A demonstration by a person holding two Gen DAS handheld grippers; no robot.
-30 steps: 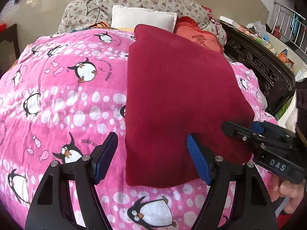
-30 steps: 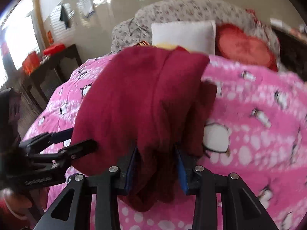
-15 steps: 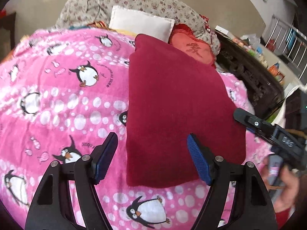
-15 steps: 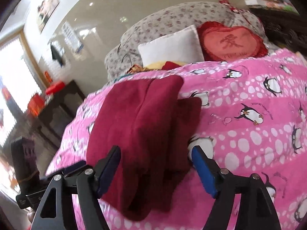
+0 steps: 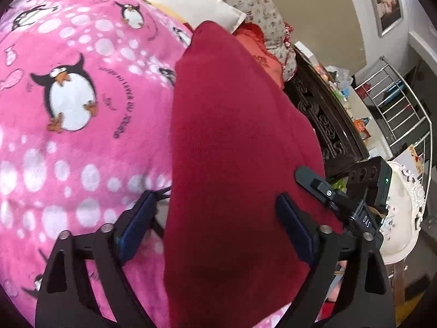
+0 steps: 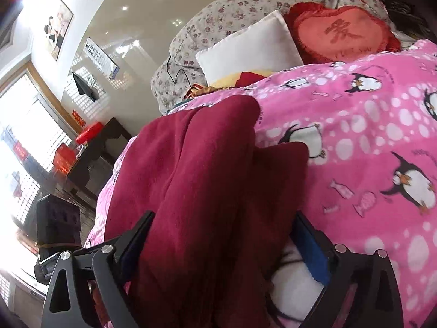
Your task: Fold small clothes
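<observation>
Left gripper point(image 5: 215, 229) spread wide | right gripper point(image 6: 221, 246) spread wide | both straddle maroon garment point(image 5: 235, 147) | penguin blanket point(image 5: 82, 109)

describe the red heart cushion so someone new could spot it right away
Start at the pink penguin blanket covering the bed and look to the pillows piled at its head. The heart cushion leans there, right beside the plain white pillow. It alone is heart-shaped, red with a frilled edge and a Chinese character on its face.
</observation>
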